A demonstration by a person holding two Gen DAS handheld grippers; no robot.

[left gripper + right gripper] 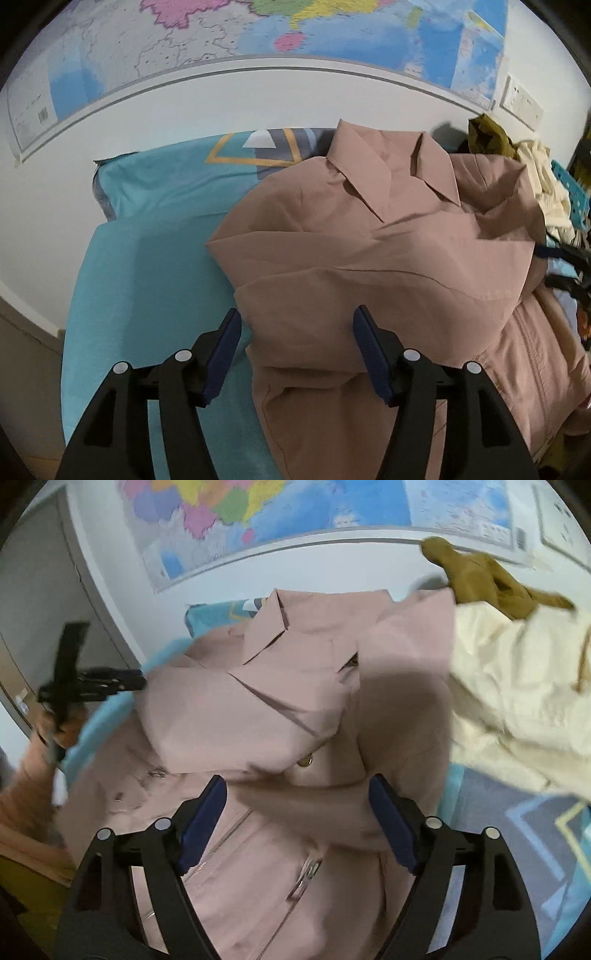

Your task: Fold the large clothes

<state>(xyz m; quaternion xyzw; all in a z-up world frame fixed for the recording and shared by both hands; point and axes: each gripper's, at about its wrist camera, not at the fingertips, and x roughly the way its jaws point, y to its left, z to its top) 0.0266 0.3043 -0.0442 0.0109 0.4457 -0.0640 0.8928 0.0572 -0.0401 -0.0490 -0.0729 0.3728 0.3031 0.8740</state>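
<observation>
Clearly, the pink jacket [369, 251] lay partly folded on the bed [147, 258], collar toward the wall map [258, 33]; the left tongs [295, 354] stood wide open over its near edge, gripping nothing; the right tongs [297, 821] likewise gaped above the zipper; cream clothing [517, 701] and an olive garment [480, 579] lay just beside the jacket.

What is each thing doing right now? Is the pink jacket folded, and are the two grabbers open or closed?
Pink jacket: lying on the bed, partly folded, collar up, still rumpled.
Left gripper: jaws open, holding nothing.
Right gripper: jaws open, over the jacket, holding nothing.
Cream garment: crumpled in a heap, unfolded.
Brown garment: bunched up, unfolded.
Blue bedsheet: spread flat.
Wall map: hanging on the wall.
</observation>
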